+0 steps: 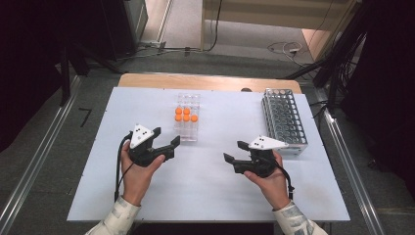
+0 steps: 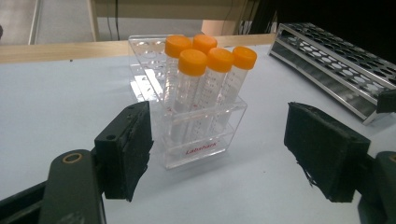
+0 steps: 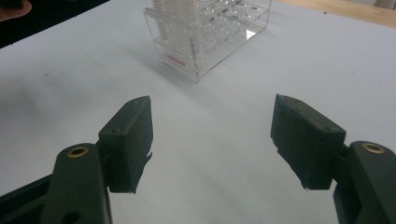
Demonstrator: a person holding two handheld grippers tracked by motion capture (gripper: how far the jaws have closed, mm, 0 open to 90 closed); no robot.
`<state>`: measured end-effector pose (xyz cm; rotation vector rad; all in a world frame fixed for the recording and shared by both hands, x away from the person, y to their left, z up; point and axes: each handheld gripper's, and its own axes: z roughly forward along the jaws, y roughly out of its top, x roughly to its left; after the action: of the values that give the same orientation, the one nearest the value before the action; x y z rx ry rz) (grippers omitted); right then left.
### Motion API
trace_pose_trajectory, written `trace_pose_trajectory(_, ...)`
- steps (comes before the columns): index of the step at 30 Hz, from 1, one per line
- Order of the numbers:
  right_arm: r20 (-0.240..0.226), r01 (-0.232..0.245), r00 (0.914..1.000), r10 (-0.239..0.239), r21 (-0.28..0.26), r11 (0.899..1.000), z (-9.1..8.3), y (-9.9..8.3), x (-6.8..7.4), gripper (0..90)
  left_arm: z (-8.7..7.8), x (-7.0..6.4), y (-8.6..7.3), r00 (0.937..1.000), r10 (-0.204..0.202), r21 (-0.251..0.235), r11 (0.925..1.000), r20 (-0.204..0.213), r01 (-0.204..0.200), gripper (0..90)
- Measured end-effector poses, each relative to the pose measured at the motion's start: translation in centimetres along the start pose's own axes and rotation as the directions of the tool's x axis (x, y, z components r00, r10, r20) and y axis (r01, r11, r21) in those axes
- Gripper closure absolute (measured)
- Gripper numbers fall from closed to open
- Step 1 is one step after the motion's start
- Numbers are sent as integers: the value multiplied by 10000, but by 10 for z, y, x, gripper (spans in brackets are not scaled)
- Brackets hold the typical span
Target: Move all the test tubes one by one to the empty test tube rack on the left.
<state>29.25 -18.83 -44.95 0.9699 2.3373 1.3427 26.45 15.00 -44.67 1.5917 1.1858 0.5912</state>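
left gripper (image 1: 166,138): jaws wide apart, empty, just beside rack
right gripper (image 1: 234,152): spread, empty
clear plastic tube rack (image 2: 196,119): mid-table, five orange-capped tubes (image 2: 205,70), apparently upright
metal wire rack (image 1: 284,120): far right

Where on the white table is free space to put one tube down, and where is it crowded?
Free: the patch between the left gripper and right gripper, and between the clear rack and metal rack. Crowded: the clear rack's near end, where five orange-capped tubes stand.
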Motion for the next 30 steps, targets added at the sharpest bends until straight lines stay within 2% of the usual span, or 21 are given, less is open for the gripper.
trace_pose_trajectory(11,478,-233,9986,238,-93,9997,-18,-10,-14,273,-14,15,-13,9989,-244,76,9997,-404,247,208)
trace_pose_trajectory(16,692,-287,9972,298,-175,9994,-27,-15,-18,268,-17,21,-20,9974,-493,87,9987,-523,499,207)
trace_pose_trajectory(30,1267,-746,9888,782,-331,9967,-56,-37,-39,250,-32,38,-33,9926,-642,1,9979,-1035,646,201)
